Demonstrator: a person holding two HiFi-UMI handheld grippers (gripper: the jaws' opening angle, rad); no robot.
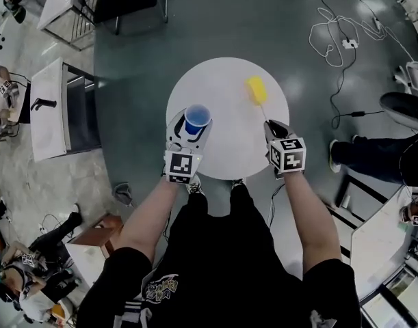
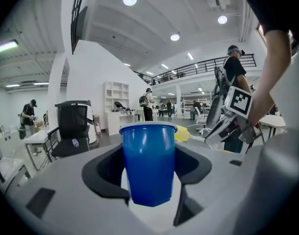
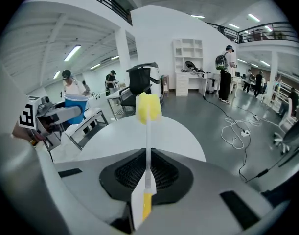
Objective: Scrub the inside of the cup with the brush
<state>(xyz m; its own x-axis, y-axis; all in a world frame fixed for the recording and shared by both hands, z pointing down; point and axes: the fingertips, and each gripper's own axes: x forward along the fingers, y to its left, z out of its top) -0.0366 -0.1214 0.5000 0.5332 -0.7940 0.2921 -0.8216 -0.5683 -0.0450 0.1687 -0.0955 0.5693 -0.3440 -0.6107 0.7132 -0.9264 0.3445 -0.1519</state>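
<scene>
Right gripper pinches the brush by its handle, long axis pointing toward eleven o'clock; left gripper clasps the upright cup.

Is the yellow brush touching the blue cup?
Apart. The head view shows bare white table between the brush and the cup.

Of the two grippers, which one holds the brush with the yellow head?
The right gripper: its fingers pinch the thin white handle of the brush, while the left gripper holds the blue cup.
</scene>
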